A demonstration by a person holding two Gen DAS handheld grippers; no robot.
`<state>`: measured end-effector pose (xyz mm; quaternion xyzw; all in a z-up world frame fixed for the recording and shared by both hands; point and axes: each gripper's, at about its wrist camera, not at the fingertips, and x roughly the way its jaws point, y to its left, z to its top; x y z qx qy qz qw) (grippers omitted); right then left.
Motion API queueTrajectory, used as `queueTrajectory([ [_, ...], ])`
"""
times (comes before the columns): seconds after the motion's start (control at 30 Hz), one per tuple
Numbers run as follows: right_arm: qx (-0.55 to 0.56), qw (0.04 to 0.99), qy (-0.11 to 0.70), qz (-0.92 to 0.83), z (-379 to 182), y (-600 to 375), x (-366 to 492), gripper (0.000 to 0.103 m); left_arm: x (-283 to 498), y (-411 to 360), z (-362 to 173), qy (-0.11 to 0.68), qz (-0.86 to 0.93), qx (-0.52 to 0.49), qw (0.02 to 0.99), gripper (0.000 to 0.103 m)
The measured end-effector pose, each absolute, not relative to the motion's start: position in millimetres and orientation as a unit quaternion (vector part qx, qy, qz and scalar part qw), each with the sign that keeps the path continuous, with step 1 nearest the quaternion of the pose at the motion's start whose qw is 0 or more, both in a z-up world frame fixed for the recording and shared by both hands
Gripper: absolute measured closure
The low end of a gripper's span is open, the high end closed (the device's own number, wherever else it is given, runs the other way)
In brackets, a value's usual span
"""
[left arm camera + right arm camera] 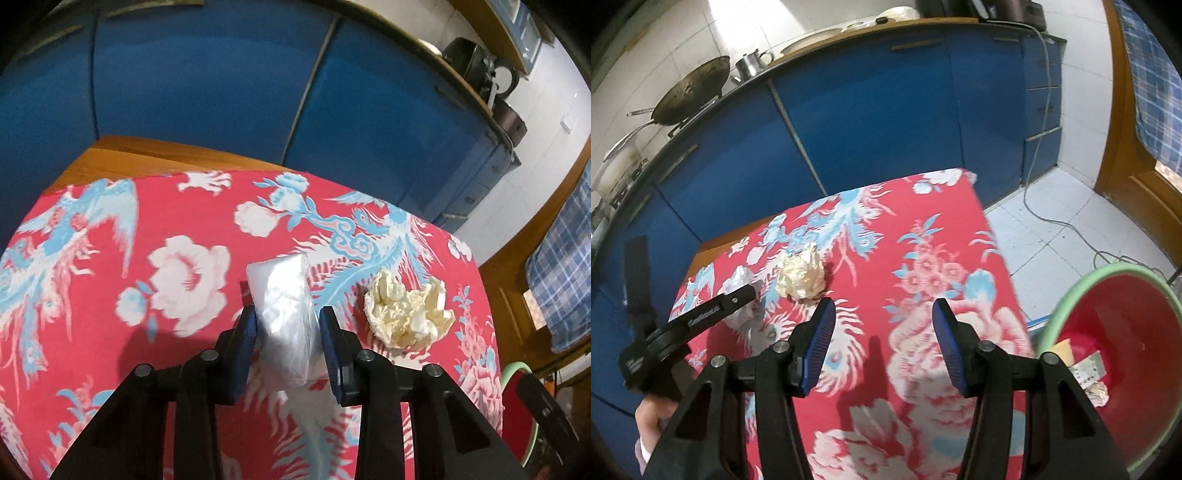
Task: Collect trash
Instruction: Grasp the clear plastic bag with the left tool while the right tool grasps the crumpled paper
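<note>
While the left gripper (288, 325) has its two blue pads on either side of a silvery plastic wrapper (282, 310), the pads sit close against the wrapper's edges and appear to pinch it, with the wrapper's far end sticking out past the fingertips over the cloth. Just to the right of it, apart from the pads, a crumpled cream paper ball (406, 314) lies on the table.

In the right wrist view the right gripper (884, 317) hangs over the table with its pads spread wide and nothing between them. The paper ball (801, 275) lies just beyond its left pad, and further left the left gripper (744, 293) reaches in over the wrapper (740, 280).

The table is covered with a red cloth (166, 332) printed with white flowers and pale blue birds; a strip of bare wood (147, 155) shows at the far edge. Behind it runs a row of blue cabinets (868, 110) under a counter, where a dark wok (690, 90) and a metal pot (750, 64) stand against white wall tiles. The floor is white tile, with a grey cable (1052, 218) trailing across it, and a wooden door frame stands at the right.

Beside the table's right edge, lower down, sits a red bin (1137, 332) with a pale green rim. Inside it lie scraps of paper (1086, 369) and a small crumpled piece.
</note>
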<state>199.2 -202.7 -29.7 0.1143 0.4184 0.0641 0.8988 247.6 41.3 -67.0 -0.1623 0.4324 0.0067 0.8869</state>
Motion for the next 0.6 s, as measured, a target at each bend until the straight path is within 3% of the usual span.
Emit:
queueTrajectory([
  [0.6,0.109,0.888,0.434,0.102,-63,-128,259,0.045,235,70,-71,0.422,0.034,-0.166,0.891,0.068],
])
